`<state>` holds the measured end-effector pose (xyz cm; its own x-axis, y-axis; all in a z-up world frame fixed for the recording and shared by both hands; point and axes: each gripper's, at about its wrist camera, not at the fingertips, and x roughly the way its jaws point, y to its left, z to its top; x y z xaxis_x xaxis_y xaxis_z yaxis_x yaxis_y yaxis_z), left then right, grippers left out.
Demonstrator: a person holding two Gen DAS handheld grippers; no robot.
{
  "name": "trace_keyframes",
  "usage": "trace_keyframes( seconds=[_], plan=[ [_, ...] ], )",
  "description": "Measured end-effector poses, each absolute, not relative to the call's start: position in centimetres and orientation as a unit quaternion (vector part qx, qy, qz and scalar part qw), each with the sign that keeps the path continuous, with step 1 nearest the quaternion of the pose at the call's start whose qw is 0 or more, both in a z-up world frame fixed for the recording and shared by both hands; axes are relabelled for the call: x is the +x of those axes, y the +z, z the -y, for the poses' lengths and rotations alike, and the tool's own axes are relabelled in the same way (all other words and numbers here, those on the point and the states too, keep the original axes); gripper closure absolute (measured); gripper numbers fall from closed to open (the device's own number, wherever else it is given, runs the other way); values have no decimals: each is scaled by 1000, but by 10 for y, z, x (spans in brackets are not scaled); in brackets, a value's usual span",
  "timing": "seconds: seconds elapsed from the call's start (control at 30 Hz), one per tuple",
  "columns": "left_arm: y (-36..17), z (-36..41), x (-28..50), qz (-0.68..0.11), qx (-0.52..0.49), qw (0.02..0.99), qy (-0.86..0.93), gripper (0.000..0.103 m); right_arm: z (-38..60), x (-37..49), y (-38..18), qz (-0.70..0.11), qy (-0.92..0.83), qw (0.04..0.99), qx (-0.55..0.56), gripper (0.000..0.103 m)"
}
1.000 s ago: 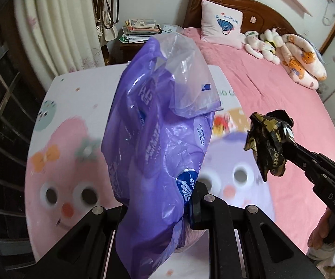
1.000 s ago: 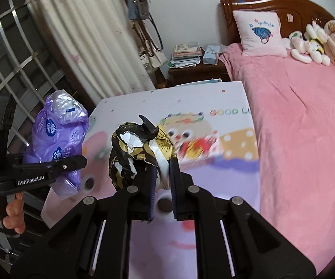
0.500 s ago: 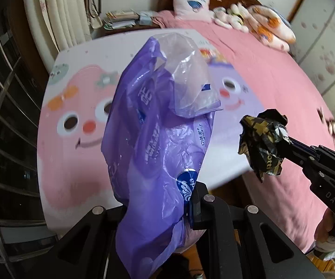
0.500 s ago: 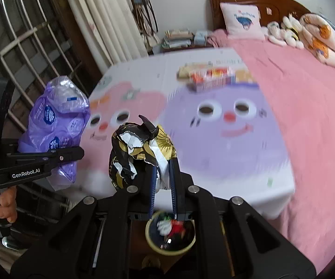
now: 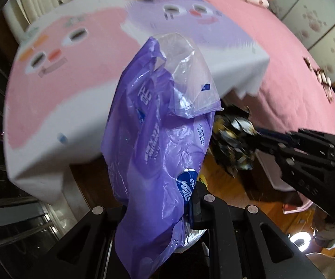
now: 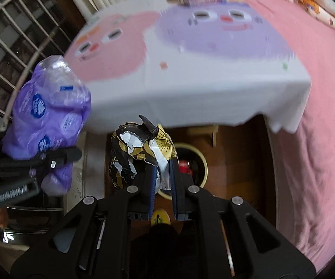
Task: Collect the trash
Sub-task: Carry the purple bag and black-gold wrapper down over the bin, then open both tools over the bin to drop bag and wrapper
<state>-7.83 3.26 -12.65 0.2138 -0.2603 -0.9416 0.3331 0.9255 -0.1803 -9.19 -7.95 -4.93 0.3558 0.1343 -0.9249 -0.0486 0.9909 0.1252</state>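
Trash in both grippers right now: left gripper [image 5: 192,200] clamped tight on a crumpled purple plastic wrapper [image 5: 162,139], right gripper [image 6: 161,179] pinching a torn black-and-gold foil wrapper [image 6: 142,153], jaws nearly together w/ the foil squeezed betw. them. Both hang in the air off the foot of the bed, past the edge of the white cartoon sheet [image 6: 214,97], over the wooden floor [image 6: 235,160]. Round bin [image 6: 202,162] sits on the floor right under the foil, something red already inside. Best play, I'd say: keep both pinches firm, get each bundle squarely over the bin mouth before letting go, foil first since it's lined up; purple one looks bulky and floppy, so lower it close to the rim or it may drape over the side. Purple wrapper: glossy, blue round logos, clear flap on top, puffed w/ air. Foil: ragged, white torn edges, stiff peak sticking up.
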Motion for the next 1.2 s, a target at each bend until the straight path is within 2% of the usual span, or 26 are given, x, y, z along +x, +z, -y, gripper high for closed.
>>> trace_keyframes(
  seconds=[0.23,0.5,0.7,0.77,0.83,0.9,0.93,0.97,1.0,1.03,1.07,1.1,1.2],
  plan=[
    [-238,-26,-107,-629,57,756,-172,89,93,-87,-163,-605,19,794,51,94],
    [-371,-25,-103,-663,64,727,-166,88,93,-77,-299,-639,19,768,38,94],
    [-429,-31,-82,-666,43,727,-158,86,107,-58,-373,-650,11,759,45,93],
    [-439,-31,-81,-666,34,729,-155,79,111,-56,-390,-654,14,755,48,92],
    [-445,-28,-74,-663,33,734,-144,61,116,-52,-405,-655,15,754,52,91],
    [-448,-33,-70,-663,34,736,-128,50,121,-46,-413,-656,13,752,62,83],
    [-450,-39,-70,-666,27,736,-121,39,124,-43,-416,-657,10,751,66,81],
    [-452,-45,-70,-667,20,736,-115,33,127,-42,-419,-657,8,750,73,75],
    [-452,-50,-70,-669,14,735,-107,21,129,-40,-419,-656,8,750,78,68],
    [-452,-61,-70,-670,9,735,-101,14,129,-39,-416,-656,9,751,82,64],
    [-451,-68,-71,-668,4,738,-97,14,129,-38,-415,-654,12,752,85,56],
    [-447,-75,-74,-664,3,742,-91,14,129,-38,-412,-651,16,754,86,54],
    [-445,-80,-72,-657,5,749,-84,13,129,-36,-408,-648,20,757,80,53]
  ],
)
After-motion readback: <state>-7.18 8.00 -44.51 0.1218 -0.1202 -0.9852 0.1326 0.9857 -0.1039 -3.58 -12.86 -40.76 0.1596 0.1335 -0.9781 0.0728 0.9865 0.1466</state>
